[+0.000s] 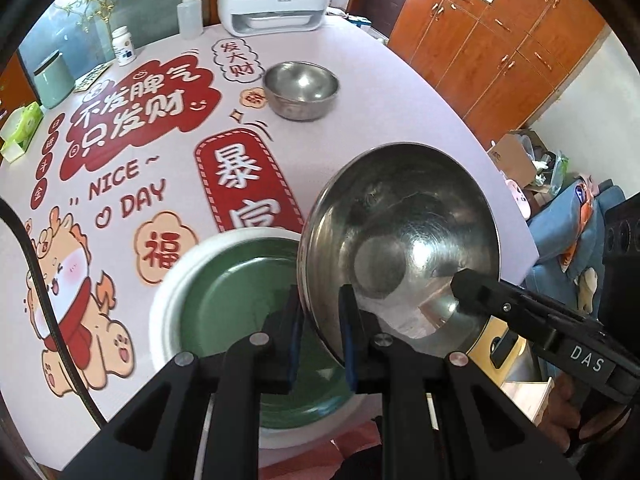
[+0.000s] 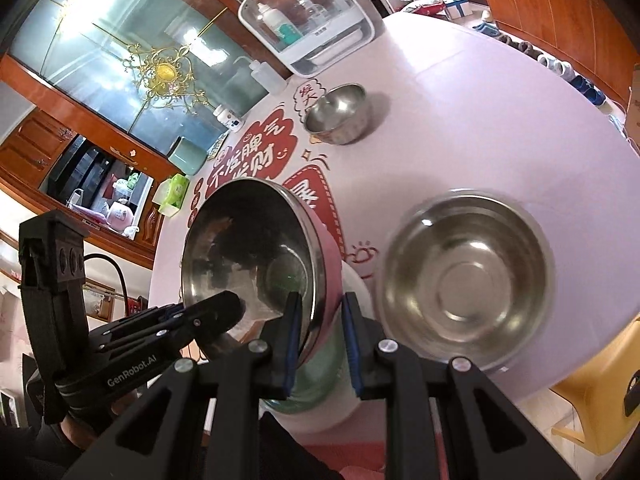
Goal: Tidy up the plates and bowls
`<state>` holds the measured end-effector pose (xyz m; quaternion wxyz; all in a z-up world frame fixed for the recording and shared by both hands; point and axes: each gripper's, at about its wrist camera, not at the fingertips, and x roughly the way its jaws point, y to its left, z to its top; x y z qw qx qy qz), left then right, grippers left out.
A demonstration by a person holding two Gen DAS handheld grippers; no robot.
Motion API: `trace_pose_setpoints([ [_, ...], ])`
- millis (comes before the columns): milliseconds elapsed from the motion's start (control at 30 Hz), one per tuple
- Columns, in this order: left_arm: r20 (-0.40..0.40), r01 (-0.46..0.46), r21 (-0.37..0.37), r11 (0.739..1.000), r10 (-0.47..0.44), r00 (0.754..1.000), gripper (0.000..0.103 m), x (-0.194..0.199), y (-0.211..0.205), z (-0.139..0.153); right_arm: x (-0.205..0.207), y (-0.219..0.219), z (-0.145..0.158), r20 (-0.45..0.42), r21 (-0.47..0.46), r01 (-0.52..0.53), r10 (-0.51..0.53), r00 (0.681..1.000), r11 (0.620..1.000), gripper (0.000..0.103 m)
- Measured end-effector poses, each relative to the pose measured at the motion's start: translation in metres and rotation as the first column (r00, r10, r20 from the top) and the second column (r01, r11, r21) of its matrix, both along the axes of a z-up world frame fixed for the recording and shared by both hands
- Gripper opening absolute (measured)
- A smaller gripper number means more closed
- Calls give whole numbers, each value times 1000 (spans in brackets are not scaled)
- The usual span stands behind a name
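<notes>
From the left wrist, the left gripper (image 1: 320, 336) has its fingers clamped on the near rim of a steel bowl (image 1: 400, 240), tilted and held up over a green plate (image 1: 236, 280) on the pink surface (image 1: 380, 80). The right gripper (image 1: 466, 284) reaches in from the right onto the same bowl. A small steel bowl (image 1: 300, 90) stands farther back.

From the right wrist, the right gripper's (image 2: 320, 336) fingers pinch the same bowl's (image 2: 248, 248) pink-sided rim, the left gripper (image 2: 224, 312) gripping opposite. Another steel bowl (image 2: 464, 280) sits just to the right, blurred.
</notes>
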<state>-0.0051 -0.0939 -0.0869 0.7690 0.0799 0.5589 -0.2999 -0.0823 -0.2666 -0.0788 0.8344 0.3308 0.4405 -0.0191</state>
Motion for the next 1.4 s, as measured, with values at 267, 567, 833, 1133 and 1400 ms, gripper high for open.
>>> trace_pose_setpoints([
  [267, -5, 24, 7, 1000, -23, 1000, 15, -22, -38, -5, -22, -33, -7, -36, 7, 13, -12, 999, 1000, 20],
  [567, -36, 15, 36, 999, -13, 999, 15, -37, -72, -23, -32, -66, -19, -82, 13, 3, -2, 997, 1000, 20],
  [833, -83, -22, 60, 998, 27, 996, 15, -38, -90, -44, -26, -86, -34, -136, 19, -37, 40, 990, 999, 20],
  [1133, -133, -34, 96, 995, 47, 990, 16, -32, -109, -66, -16, -103, -55, -206, 53, -55, 64, 976, 997, 20],
  [1400, -156, -42, 124, 991, 61, 986, 19, -24, -121, -75, -6, -113, -64, -233, 83, -68, 86, 969, 994, 21],
])
